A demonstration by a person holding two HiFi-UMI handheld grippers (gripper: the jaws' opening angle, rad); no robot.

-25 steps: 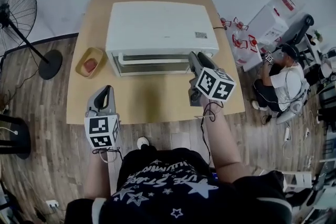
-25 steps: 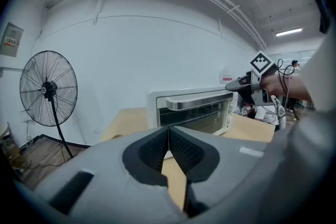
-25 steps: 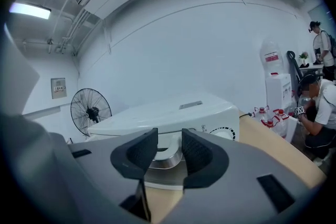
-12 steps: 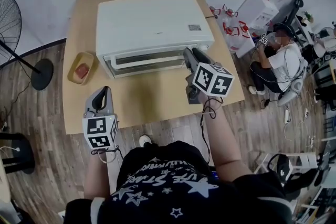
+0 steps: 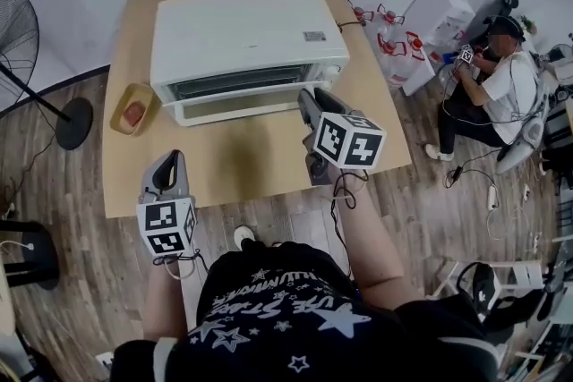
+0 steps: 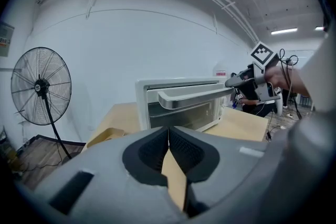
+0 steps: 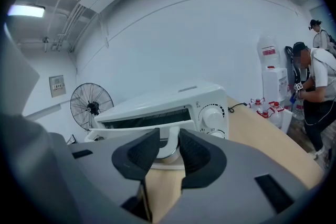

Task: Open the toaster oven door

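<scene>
A white toaster oven (image 5: 242, 36) stands at the back of the wooden table (image 5: 242, 170). Its glass door (image 5: 235, 85) is tilted a little outward at the top, with the white handle bar (image 5: 228, 109) along its front. My right gripper (image 5: 307, 97) is shut on the right end of that handle; in the right gripper view the handle's white bracket (image 7: 170, 140) sits pinched between the dark pads. My left gripper (image 5: 170, 160) hovers shut and empty over the table's front left. The left gripper view shows the door handle (image 6: 191, 96) pulled out from the oven.
A yellow dish (image 5: 132, 110) with something pink in it lies left of the oven. A standing fan (image 5: 20, 27) is on the floor at left. Water bottles (image 5: 391, 38) and a crouching person (image 5: 501, 80) are at right, off the table.
The right gripper has drawn back toward me with the handle, and the oven door has tipped from nearly closed to slightly ajar. The left gripper has stayed put.
</scene>
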